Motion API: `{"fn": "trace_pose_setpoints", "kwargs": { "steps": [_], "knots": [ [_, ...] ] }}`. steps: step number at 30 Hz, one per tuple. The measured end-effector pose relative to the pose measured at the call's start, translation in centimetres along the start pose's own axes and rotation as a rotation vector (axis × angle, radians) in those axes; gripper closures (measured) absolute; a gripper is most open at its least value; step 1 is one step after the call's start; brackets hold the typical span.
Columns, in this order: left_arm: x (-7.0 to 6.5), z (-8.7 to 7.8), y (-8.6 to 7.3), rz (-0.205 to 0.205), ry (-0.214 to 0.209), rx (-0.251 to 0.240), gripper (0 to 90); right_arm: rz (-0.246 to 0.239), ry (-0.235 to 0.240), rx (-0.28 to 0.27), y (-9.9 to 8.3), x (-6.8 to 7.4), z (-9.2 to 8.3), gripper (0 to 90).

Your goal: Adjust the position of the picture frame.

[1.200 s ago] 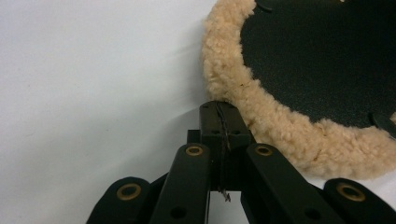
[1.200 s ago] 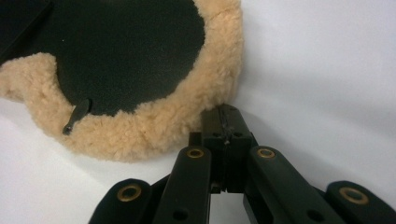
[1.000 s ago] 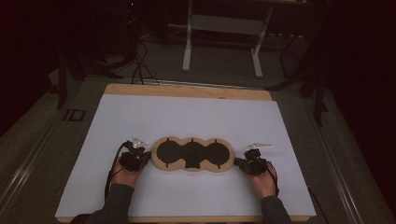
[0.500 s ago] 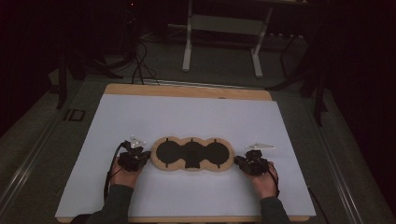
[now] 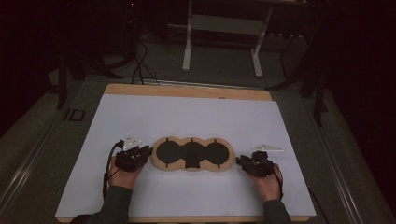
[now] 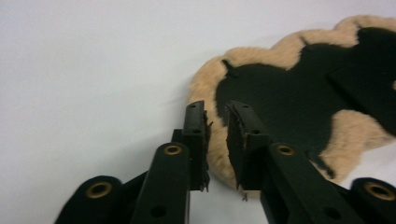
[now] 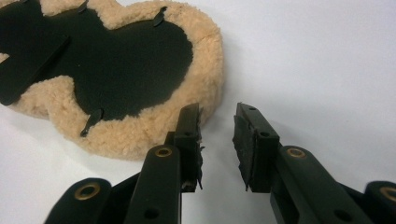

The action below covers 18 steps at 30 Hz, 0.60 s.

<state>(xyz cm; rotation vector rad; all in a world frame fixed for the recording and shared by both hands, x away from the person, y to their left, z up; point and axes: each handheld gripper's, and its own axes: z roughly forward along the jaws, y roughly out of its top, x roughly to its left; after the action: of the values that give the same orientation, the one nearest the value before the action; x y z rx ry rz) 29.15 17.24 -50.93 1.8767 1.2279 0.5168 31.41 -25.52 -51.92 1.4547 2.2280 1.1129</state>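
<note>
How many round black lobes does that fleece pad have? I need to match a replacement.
3, side by side in a row across the fleece pad: one at its left end, one in the middle, one at its right end.

Pad [image 5: 193,154] on table [image 5: 187,112], left tool [image 5: 147,151] and right tool [image 5: 239,161] flanking

Dark room; white-topped table [image 5: 187,116]; metal stand [image 5: 224,28] behind; cables [image 5: 140,65] on floor.

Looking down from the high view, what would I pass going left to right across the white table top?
Left tool → fleecy tan pad with a black middle → right tool, all resting on the white sheet.
</note>
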Motion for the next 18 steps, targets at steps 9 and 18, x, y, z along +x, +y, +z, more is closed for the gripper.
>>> {"fn": "trace_pose_setpoints", "kwargs": {
  "steps": [9, 18],
  "knots": [
    [-1.3, -0.4, 0.3, 0.039, -0.054, -0.045, 66.8, 0.006, 0.004, -0.011, 0.0, -0.1, -0.2, 67.6],
    [-2.3, -0.3, 0.5, 0.049, -0.143, -0.061, 62.2, 0.006, 0.011, -0.009, 0.1, -0.1, -0.2, 66.1]
  ]
}}
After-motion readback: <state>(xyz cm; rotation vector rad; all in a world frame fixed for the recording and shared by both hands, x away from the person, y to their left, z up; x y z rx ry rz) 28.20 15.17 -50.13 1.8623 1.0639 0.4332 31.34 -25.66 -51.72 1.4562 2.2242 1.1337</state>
